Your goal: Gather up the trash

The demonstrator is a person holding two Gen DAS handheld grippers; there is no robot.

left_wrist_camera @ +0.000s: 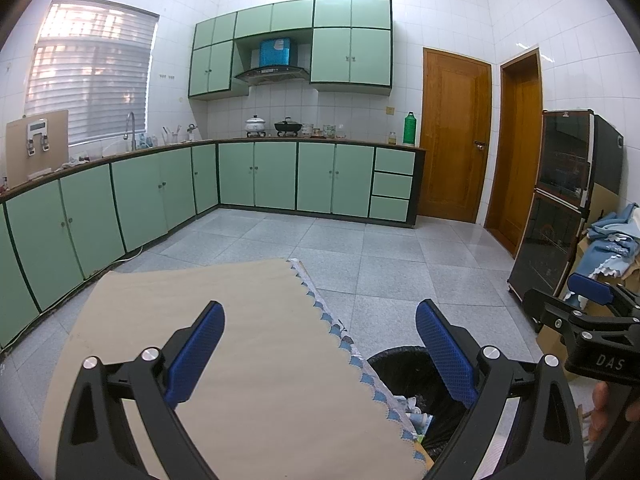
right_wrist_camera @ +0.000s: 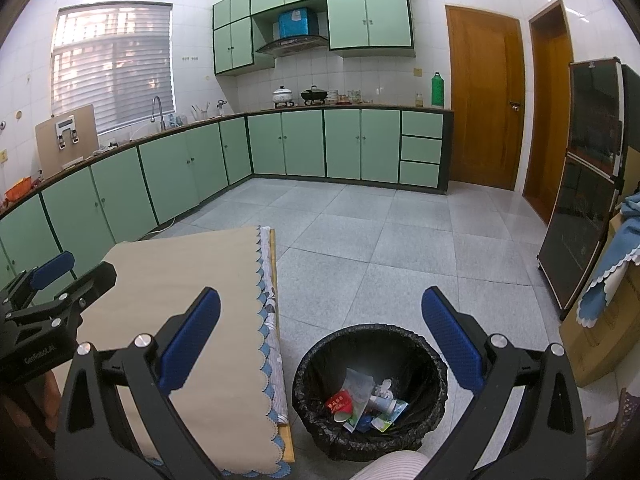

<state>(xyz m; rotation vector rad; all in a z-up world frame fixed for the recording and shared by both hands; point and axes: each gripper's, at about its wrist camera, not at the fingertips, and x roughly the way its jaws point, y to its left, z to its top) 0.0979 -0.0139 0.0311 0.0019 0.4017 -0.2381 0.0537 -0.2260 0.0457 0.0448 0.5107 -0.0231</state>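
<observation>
The trash [right_wrist_camera: 366, 402], a red paper cup, crumpled paper, a small bottle and some wrappers, lies at the bottom of the black-lined bin [right_wrist_camera: 434, 364] on the floor [right_wrist_camera: 360, 248], just beside the worktop [right_wrist_camera: 200, 292] with its beige scalloped cloth. That cloth looks bare in both views, so the collecting seems close to done. The right gripper [right_wrist_camera: 320, 334] hangs above the bin with its jaws spread wide and nothing between them; the left gripper [left_wrist_camera: 320, 350] hovers over the worktop's edge, jaws likewise spread and holding nothing. Risks from here look small: a low sweep of the left gripper could catch the cloth's fringe and drag it toward the bin, and dipping the right one could snag the loose liner or tip the light bin
</observation>
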